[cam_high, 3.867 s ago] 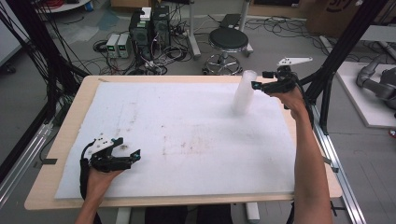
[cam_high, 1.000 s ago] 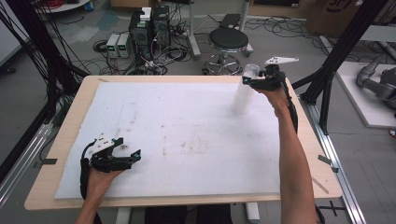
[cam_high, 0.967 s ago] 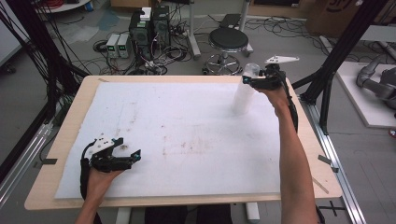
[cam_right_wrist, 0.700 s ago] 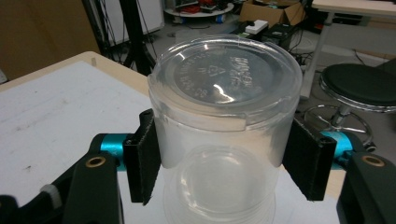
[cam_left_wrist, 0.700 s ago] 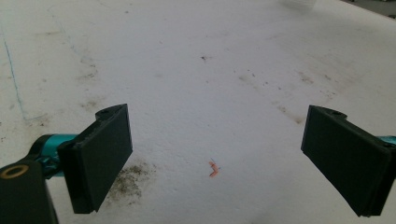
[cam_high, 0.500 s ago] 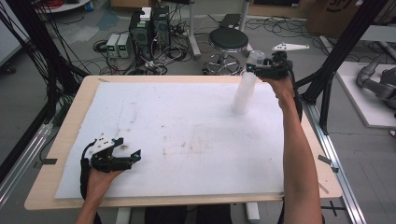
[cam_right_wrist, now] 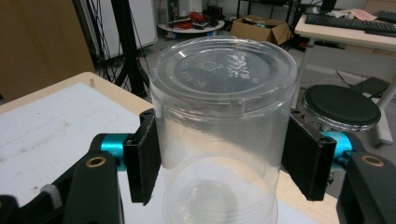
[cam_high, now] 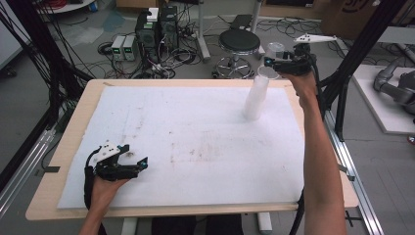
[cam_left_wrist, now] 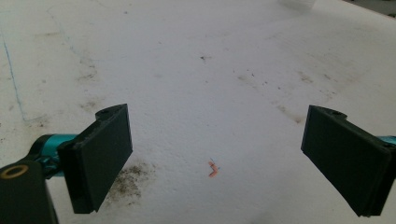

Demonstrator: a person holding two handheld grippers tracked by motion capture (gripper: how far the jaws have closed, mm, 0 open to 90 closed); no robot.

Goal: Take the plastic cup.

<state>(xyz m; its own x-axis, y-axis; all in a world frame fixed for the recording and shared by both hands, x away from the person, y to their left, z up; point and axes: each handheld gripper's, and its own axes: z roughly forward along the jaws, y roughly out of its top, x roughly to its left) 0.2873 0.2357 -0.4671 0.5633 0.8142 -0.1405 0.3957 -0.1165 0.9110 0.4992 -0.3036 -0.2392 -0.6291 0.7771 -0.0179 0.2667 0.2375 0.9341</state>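
In the high view, the right gripper (cam_high: 272, 62) clamps the top cup (cam_high: 273, 49) above the cup stack (cam_high: 256, 98) at the mat's (cam_high: 195, 142) two o'clock. The left gripper (cam_high: 137, 164) rests at seven o'clock; its own view shows the jaws spread and empty. The right gripper view shows the cup (cam_right_wrist: 224, 130) squeezed between both jaws. Separating seems underway; next likely a straight lift clear.

I raised my right gripper (cam_high: 270, 62) from the side of the cup stack (cam_high: 256, 98) to above its top, lifting one cup (cam_high: 275, 50) clear
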